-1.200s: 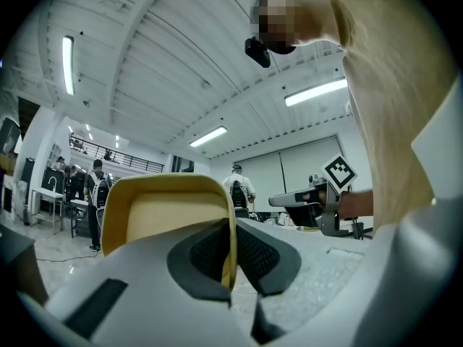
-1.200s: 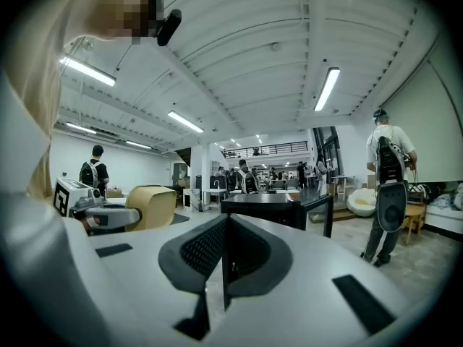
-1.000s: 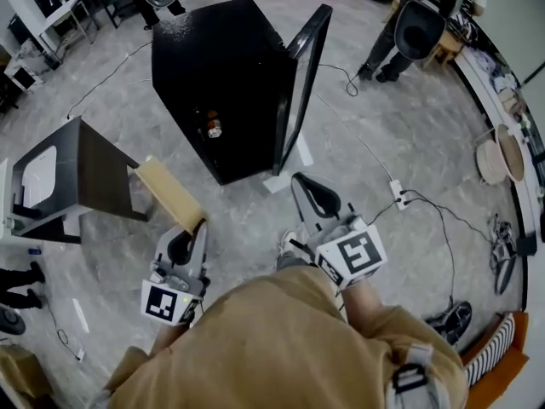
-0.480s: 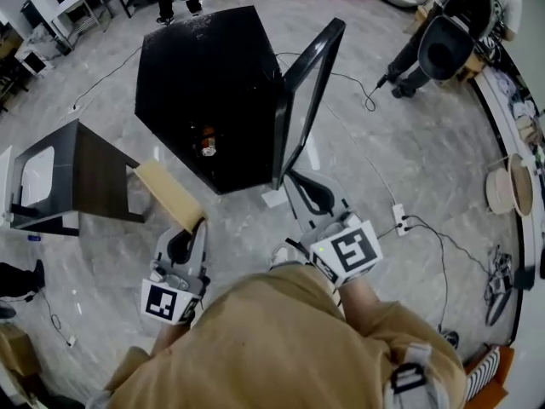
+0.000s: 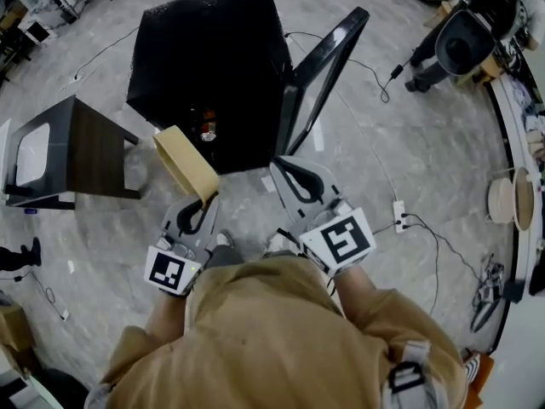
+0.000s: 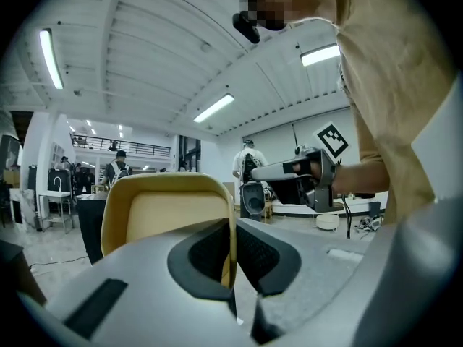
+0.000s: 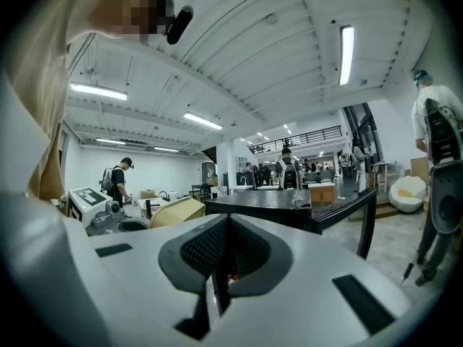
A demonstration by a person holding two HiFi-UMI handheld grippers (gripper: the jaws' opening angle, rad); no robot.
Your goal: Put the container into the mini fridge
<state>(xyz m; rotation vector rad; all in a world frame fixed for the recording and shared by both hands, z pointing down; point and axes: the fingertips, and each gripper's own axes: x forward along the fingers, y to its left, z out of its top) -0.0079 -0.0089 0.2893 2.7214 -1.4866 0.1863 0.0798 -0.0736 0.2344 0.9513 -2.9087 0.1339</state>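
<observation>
The black mini fridge [image 5: 204,49] stands on the floor ahead, its door [image 5: 324,66] swung open to the right. A small can [image 5: 207,129] sits inside the dark opening. My left gripper [image 5: 207,199] is shut on the rim of a tan, rounded container [image 5: 184,160], held up just in front of the fridge's lower left corner. In the left gripper view the container [image 6: 159,215] rises from between the pinched jaws of the left gripper [image 6: 233,262]. My right gripper [image 5: 287,167] is shut and holds nothing, close to the door's lower edge; in its own view the right gripper [image 7: 221,262] points at the fridge top [image 7: 289,204].
A dark side table [image 5: 72,156] stands to the left of the fridge. A white power strip [image 5: 398,213] with trailing cables lies on the floor to the right. A person with a backpack [image 5: 468,37] stands at the far right, other people further back.
The fridge has come closer as I stepped toward it. The left gripper has carried the container up and forward toward the opening. The right gripper has moved forward toward the door.
</observation>
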